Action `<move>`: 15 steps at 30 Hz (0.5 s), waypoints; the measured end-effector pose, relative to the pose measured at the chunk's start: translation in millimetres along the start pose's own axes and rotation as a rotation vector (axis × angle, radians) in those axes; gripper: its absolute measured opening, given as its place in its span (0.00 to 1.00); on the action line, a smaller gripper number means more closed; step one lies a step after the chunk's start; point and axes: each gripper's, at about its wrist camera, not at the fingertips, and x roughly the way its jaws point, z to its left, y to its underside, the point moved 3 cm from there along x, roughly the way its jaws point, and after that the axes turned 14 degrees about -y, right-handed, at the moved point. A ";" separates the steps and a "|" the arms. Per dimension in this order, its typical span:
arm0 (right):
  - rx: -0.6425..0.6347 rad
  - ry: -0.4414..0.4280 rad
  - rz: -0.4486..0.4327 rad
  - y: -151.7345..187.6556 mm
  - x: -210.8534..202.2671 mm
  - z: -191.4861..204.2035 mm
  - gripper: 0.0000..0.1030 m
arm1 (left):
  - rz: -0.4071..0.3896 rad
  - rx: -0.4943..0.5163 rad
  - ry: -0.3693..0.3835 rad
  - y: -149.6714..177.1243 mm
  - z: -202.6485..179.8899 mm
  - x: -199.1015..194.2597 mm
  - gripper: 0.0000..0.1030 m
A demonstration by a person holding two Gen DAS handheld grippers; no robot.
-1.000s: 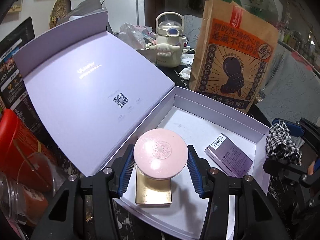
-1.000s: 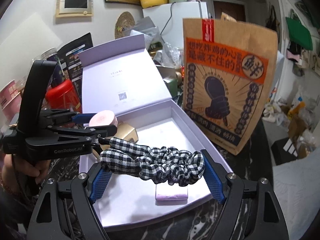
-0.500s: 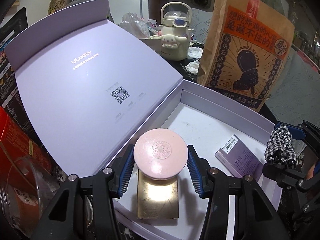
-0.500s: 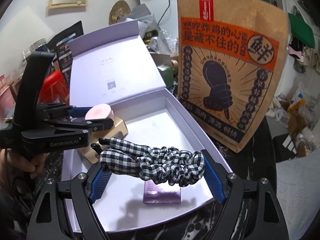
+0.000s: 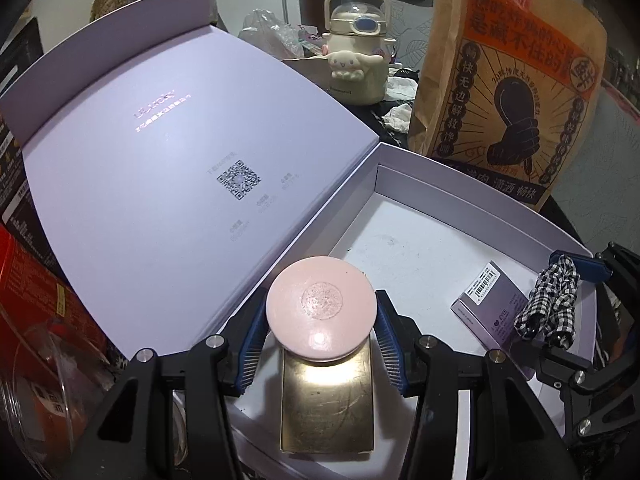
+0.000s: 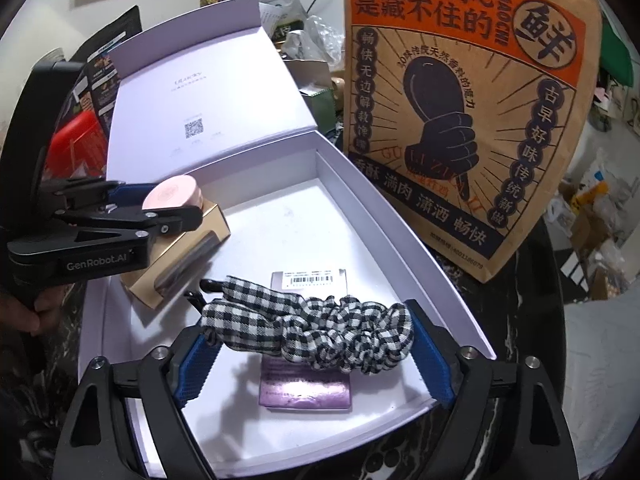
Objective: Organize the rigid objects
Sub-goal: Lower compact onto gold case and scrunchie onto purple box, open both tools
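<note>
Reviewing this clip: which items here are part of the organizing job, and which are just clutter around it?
In the job: open lavender box; pink round compact in the left gripper; checked scrunchie in the right gripper; gold box; purple carton.

Lying about: fried-chicken paper bag; Cinnamoroll bottle; red container.

Dark marbled table (image 6: 516, 292), open lavender box (image 6: 360, 184), paper bag (image 6: 460, 100)

The left gripper (image 5: 320, 338), black-framed with blue ribbed pads (image 5: 251, 344), is clamping a round pink compact case (image 5: 321, 312) by its sides, and a hand (image 6: 24, 312) is gripping its handle. The right gripper (image 6: 308, 350), a matching black-and-blue tool, is pinching a black-and-white checked fabric scrunchie (image 6: 312, 334) lengthwise between its fingers.
</note>
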 end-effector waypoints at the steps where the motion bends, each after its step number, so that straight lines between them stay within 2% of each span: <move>1: -0.005 0.002 0.003 0.3 0.4 0.9 0.88 | 0.002 0.005 -0.004 -0.3 -0.7 0.5 0.49; 3: -0.012 0.014 0.008 0.3 0.9 2.0 0.94 | 0.009 0.007 -0.008 0.0 -0.3 0.7 0.49; 12: 0.008 0.026 0.020 1.7 -3.8 -1.3 0.96 | 0.026 -0.014 -0.003 1.7 2.7 -2.8 0.59; 15: 0.012 0.031 0.017 1.3 -7.8 -1.1 0.96 | 0.025 -0.026 0.015 1.7 2.6 -6.1 0.74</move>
